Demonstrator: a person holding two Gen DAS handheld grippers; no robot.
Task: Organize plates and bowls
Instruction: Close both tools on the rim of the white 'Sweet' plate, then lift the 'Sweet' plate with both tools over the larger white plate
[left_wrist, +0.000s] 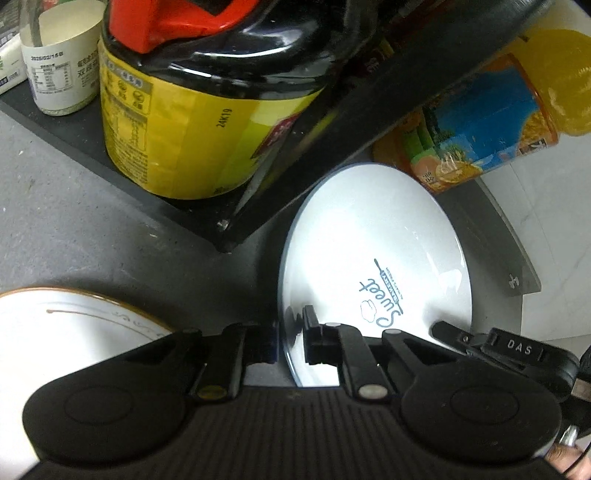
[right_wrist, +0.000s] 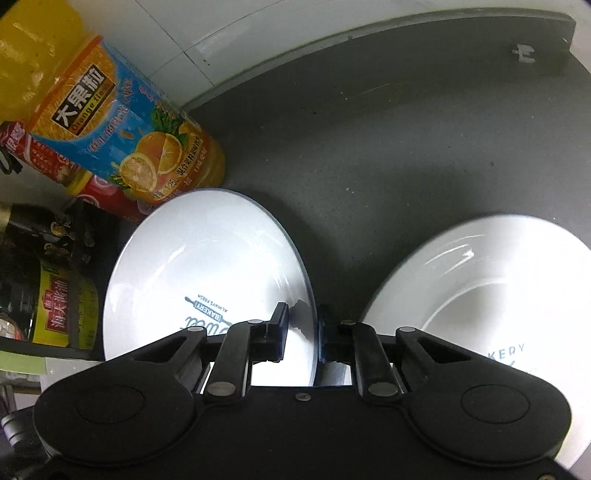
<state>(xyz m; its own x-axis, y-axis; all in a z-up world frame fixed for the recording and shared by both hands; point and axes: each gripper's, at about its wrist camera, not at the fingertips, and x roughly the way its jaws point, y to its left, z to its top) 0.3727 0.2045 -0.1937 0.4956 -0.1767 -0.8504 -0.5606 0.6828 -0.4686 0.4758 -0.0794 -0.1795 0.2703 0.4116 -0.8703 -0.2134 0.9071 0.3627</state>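
White "Sweet Bakery" plate (left_wrist: 369, 251) is seen centre-right of the left wrist view, resting on the dark grey bench (left_wrist: 74, 229); its left rim is straddled by the left tongs (left_wrist: 290, 339), one finger outside the rim, the other over the plate's inner face, pinched on the rim as far as can be judged. In the right wrist view the same plate (right_wrist: 207, 266) is at centre-left and its right rim is clamped between the fingers of the right tongs (right_wrist: 303, 332), the gap being filled by the rim. The right tongs (left_wrist: 487, 343) are also visible at the plate's lower right edge in the left view. A second white plate with "BAKERY" print (right_wrist: 491, 291) is seen at the lower right of the right view, apart from the held plate. A gold-rimmed white plate (left_wrist: 74, 325) is partly seen at lower left of the left view. A black shelf tray (left_wrist: 177, 210) at upper left carries a yellow-labelled soy sauce jug (left_wrist: 192, 122) and a small white-labelled jar (left_wrist: 61, 62). An orange juice bottle (right_wrist: 122, 129) stands just behind the held plate, against the white wall (right_wrist: 258, 29).
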